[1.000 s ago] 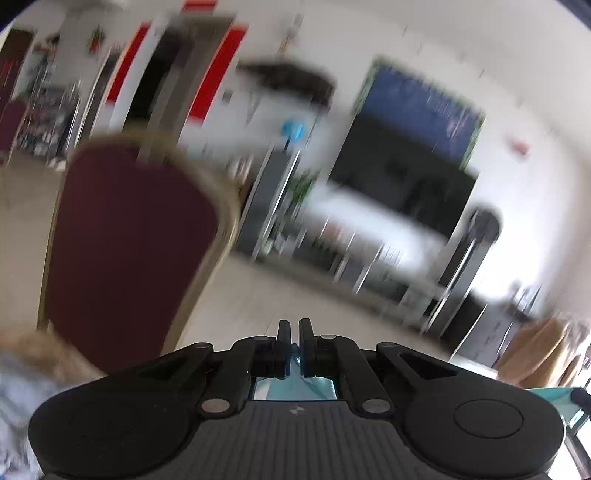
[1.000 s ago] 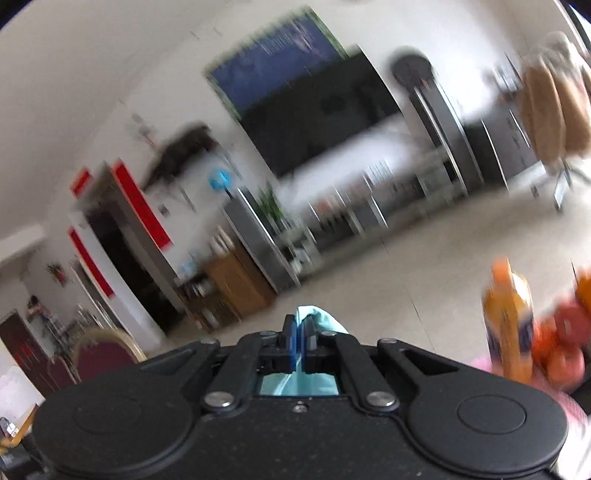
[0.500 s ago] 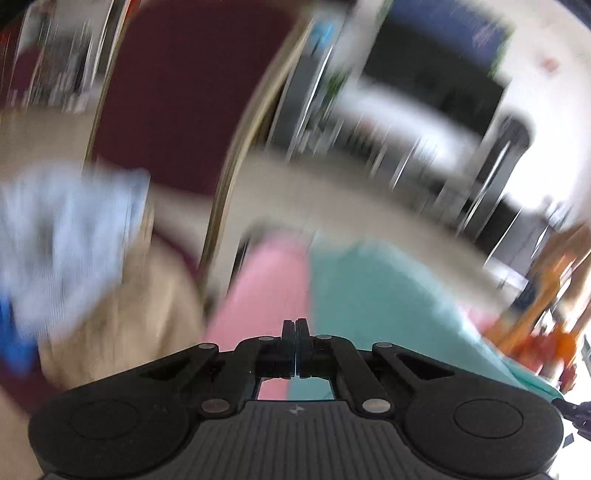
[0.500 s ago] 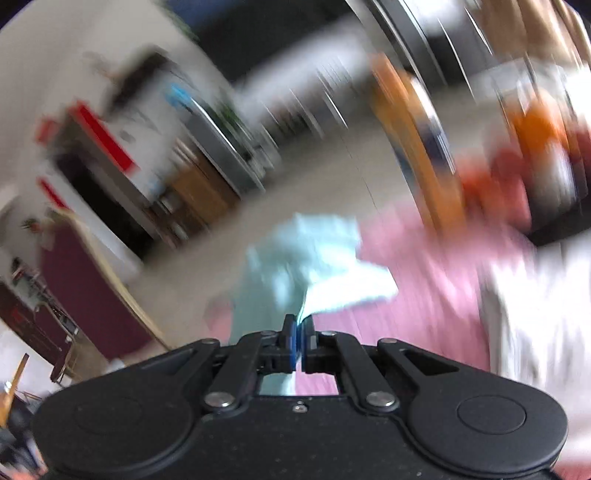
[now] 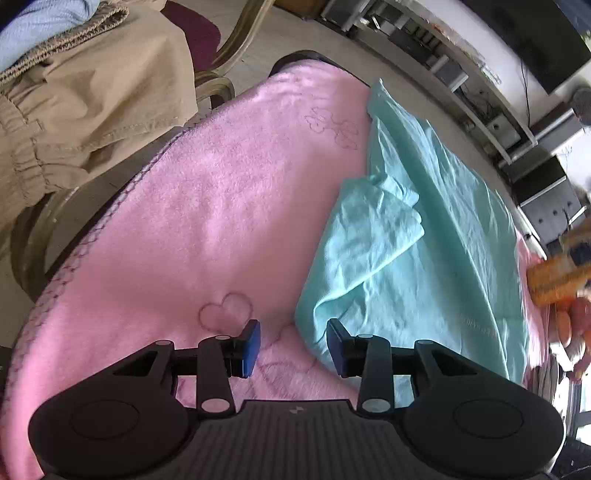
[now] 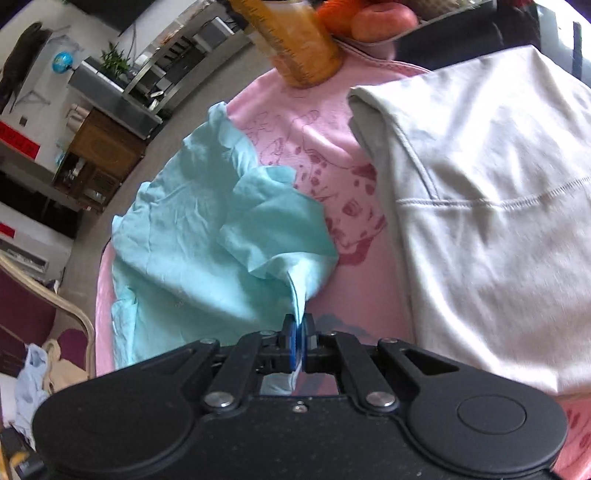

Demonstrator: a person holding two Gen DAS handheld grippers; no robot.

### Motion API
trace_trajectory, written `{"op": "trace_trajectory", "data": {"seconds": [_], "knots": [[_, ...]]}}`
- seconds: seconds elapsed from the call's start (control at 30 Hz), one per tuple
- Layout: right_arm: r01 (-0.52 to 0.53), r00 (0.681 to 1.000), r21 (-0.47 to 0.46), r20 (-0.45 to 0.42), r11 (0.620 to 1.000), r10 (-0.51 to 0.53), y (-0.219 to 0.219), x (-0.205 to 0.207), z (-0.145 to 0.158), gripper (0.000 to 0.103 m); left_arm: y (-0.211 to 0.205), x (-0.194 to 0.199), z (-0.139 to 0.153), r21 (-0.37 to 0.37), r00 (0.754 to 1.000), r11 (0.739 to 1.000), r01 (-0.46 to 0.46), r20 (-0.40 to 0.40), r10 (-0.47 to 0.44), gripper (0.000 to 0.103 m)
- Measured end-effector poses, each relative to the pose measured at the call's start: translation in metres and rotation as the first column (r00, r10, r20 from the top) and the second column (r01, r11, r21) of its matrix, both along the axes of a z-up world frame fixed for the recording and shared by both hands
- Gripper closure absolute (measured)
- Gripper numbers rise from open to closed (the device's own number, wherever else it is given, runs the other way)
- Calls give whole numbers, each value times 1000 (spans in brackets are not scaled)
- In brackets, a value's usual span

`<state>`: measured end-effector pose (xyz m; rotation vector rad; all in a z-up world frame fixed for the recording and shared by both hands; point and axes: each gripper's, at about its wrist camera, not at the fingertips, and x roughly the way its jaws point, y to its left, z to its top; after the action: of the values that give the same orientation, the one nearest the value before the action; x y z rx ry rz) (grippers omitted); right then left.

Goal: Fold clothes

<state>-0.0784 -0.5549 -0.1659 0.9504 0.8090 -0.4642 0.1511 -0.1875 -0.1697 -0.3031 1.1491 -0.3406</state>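
Observation:
A light teal garment (image 5: 417, 236) lies rumpled on the pink blanket (image 5: 207, 206) that covers the table. My left gripper (image 5: 293, 343) hovers low over the blanket at the garment's near corner, its jaws opening. Nothing is pinched between its blue pads (image 5: 251, 341); the cloth's edge lies just beside the right pad. In the right wrist view the same teal garment (image 6: 207, 236) spreads to the left, and my right gripper (image 6: 299, 341) is shut on a gathered corner of it, which runs up from the pads as a taut fold.
A folded white garment (image 6: 491, 206) lies right of the teal one. An orange bottle (image 6: 295, 40) and fruit (image 6: 380, 18) stand at the table's far edge. Beige clothes (image 5: 85, 96) and a light blue piece are heaped on a maroon chair (image 5: 199, 33) beyond the table's left side.
Both grippers came down from facing the room to low over the table, bringing the teal garment onto the blanket. The left jaws, shut on the cloth before, have parted and let it go.

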Motion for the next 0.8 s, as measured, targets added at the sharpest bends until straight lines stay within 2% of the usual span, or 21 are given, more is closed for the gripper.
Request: {"op": "trace_trajectory", "data": {"seconds": [0.1, 0.13, 0.2, 0.3, 0.37, 0.4, 0.47, 0.57, 0.6, 0.63, 0.8], "knots": [[6, 1000, 15, -6, 1000, -6, -5, 2, -4, 100, -13, 2, -3, 43, 999, 999, 18, 36, -20, 71], [11, 1000, 19, -7, 1000, -11, -5, 2, -5, 100, -17, 2, -5, 59, 998, 998, 28, 51, -31, 82], [21, 1000, 23, -9, 1000, -20, -6, 1, -6, 100, -25, 2, -7, 85, 996, 995, 49, 71, -55, 90], [27, 1000, 24, -16, 999, -26, -8, 1, -8, 99, -29, 1, -8, 91, 994, 993, 77, 76, -84, 88], [31, 999, 25, -22, 999, -30, -8, 1, -9, 98, -29, 1, -9, 85, 994, 993, 85, 68, -91, 79], [33, 999, 26, -23, 999, -33, -9, 0, -10, 98, -29, 2, -9, 75, 994, 994, 83, 66, -88, 71], [39, 999, 26, -26, 999, -38, -9, 0, -10, 98, -31, 2, -10, 71, 994, 994, 80, 72, -85, 70], [38, 999, 18, -33, 999, -37, -8, 1, -12, 98, -37, -1, -10, 104, 990, 990, 91, 98, -101, 80], [36, 999, 15, -36, 999, -36, -8, 1, -12, 98, -40, -1, -10, 116, 989, 989, 94, 107, -107, 94], [35, 999, 13, -40, 999, -34, -7, 2, -13, 98, -41, -2, -10, 121, 987, 988, 94, 115, -108, 103], [39, 998, 7, -39, 999, -39, -8, 2, -13, 98, -37, -12, 7, 118, 977, 990, 74, 192, -96, 103]]}}
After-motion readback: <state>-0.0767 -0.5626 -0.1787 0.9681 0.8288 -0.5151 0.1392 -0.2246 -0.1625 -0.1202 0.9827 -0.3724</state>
